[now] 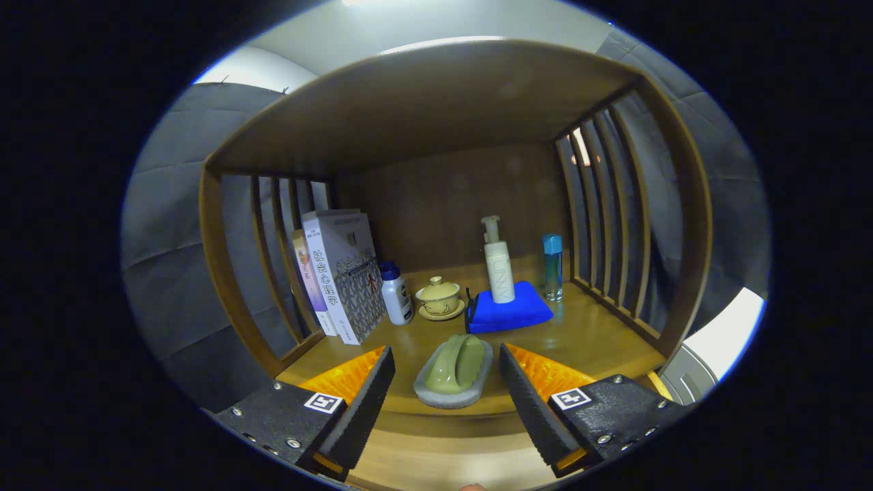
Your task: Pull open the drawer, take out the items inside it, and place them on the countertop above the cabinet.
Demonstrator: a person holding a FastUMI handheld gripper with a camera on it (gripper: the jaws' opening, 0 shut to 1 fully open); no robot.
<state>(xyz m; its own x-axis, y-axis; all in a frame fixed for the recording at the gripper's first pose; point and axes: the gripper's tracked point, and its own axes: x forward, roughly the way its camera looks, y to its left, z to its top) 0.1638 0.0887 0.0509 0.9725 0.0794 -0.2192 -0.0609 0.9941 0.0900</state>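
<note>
Claw (447, 372) fingers spread wide, touching nothing. Between the fingertips, apart from both: green soap-like item on a grey dish (453, 374), resting on the wooden countertop (593, 334). Beyond: blue cloth (510, 310) bearing a white pump bottle (498, 262); lidded yellow cup (439, 298) ahead-left; books (341, 273) farther left; blue-capped bottle (552, 266) ahead-right.

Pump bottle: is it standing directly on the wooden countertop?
No, the pump bottle stands on the blue cloth, beyond the open gripper.
</note>
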